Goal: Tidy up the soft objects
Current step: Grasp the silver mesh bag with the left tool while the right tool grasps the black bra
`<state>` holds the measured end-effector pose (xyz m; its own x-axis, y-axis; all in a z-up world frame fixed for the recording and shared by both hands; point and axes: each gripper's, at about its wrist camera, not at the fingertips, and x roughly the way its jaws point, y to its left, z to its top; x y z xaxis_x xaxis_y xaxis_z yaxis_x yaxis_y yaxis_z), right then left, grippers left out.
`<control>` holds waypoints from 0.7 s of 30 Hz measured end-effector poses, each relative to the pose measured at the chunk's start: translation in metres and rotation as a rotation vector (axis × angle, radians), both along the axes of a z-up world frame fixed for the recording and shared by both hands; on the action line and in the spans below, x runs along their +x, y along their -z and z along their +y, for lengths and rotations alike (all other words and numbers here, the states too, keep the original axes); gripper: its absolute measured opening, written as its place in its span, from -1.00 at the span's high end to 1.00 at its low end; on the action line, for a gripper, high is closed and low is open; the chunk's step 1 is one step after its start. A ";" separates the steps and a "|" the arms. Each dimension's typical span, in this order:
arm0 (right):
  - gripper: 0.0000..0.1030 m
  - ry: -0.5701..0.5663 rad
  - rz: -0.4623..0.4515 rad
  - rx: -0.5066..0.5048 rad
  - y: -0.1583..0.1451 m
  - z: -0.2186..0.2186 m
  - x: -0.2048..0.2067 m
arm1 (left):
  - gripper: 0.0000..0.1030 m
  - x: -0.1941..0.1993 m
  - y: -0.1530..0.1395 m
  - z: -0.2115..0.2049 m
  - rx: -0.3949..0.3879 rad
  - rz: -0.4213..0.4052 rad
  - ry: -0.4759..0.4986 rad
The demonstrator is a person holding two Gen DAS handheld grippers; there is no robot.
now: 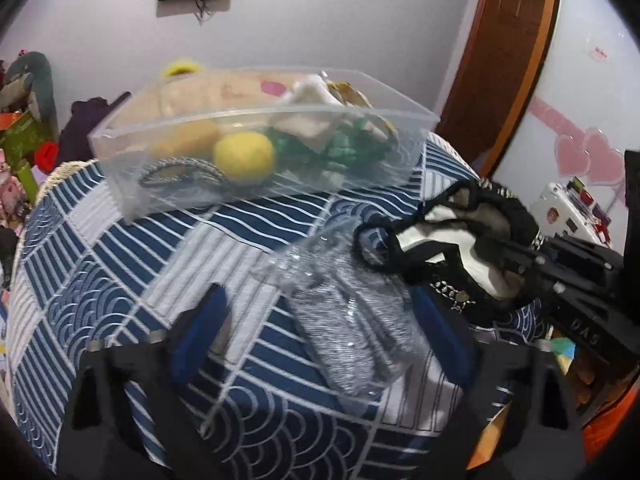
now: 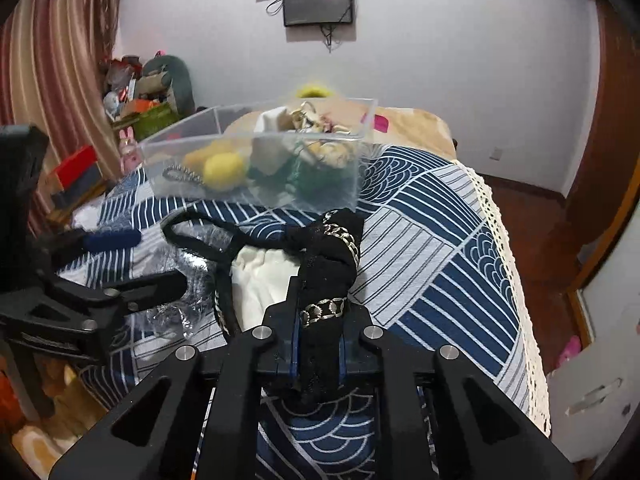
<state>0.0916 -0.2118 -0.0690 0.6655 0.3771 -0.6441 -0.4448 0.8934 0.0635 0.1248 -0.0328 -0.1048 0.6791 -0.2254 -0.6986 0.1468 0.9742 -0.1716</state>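
Observation:
A grey knitted item in a clear plastic bag point(image 1: 352, 320) lies on the blue and white bedcover point(image 1: 120, 256). My left gripper point(image 1: 324, 320) is open around it, and the left finger point(image 1: 214, 316) stands clear of the bag. To the right lies a black lace garment with gold chain trim point(image 2: 332, 248) over a white cloth point(image 2: 264, 280). My right gripper point(image 2: 318, 320) is shut on a fold of this garment. A clear plastic box point(image 1: 260, 114) farther back holds a yellow ball point(image 1: 244, 156), a green item point(image 1: 340, 148) and other soft things.
The bed's lace-trimmed edge point(image 2: 508, 248) drops to a wooden floor on the right. Toys and boxes point(image 2: 148, 96) are piled by the curtain at the left. A wooden door frame point(image 1: 504, 60) and a white appliance point(image 1: 568, 212) stand beyond the bed.

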 end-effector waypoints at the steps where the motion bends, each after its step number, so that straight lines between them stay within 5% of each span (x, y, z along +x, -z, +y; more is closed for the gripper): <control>1: 0.78 0.002 0.000 0.006 0.000 -0.001 0.000 | -0.40 0.002 0.002 -0.003 -0.002 0.011 0.012; 3: 0.78 0.006 -0.008 0.004 -0.001 -0.002 0.000 | -0.34 0.007 0.008 -0.007 -0.023 0.041 0.048; 8: 0.78 0.003 -0.029 -0.002 -0.007 0.003 -0.002 | 0.35 0.003 0.008 -0.016 -0.004 0.010 0.080; 21: 0.78 0.001 -0.112 0.034 -0.037 0.006 -0.008 | 0.48 -0.010 -0.017 0.009 -0.003 -0.069 0.006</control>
